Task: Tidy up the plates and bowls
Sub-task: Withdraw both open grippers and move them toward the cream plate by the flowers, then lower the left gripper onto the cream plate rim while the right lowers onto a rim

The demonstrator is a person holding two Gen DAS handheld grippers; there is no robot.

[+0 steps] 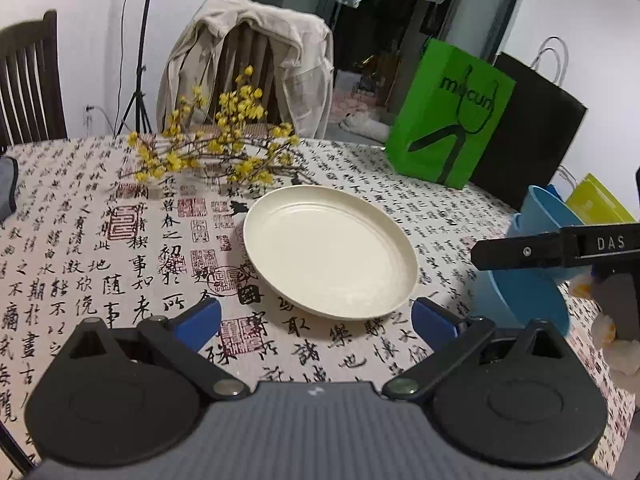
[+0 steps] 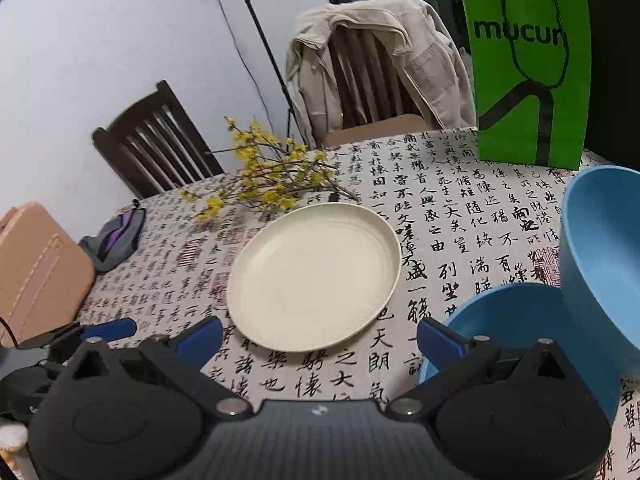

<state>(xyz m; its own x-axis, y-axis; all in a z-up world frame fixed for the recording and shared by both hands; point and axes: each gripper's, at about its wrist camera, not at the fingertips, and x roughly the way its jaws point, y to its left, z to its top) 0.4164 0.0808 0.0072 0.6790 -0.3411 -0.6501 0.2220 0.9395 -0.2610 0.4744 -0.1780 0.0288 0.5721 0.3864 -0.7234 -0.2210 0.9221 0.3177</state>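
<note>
The green bag (image 2: pixel 530 76), at one o'clock in the right wrist view, carries the word "mucun" in dark lowercase letters near its top. In the left wrist view the same word shows on it at two o'clock, its middle letters blurred and crossed by a cord handle. "DAS" stands in pale capitals on a black gripper arm (image 1: pixel 560 250) at three o'clock in the left wrist view. The tablecloth (image 1: pixel 100 264) is printed all over with black Chinese calligraphy in columns and red seal stamps; the single characters are too distorted to read surely.
</note>
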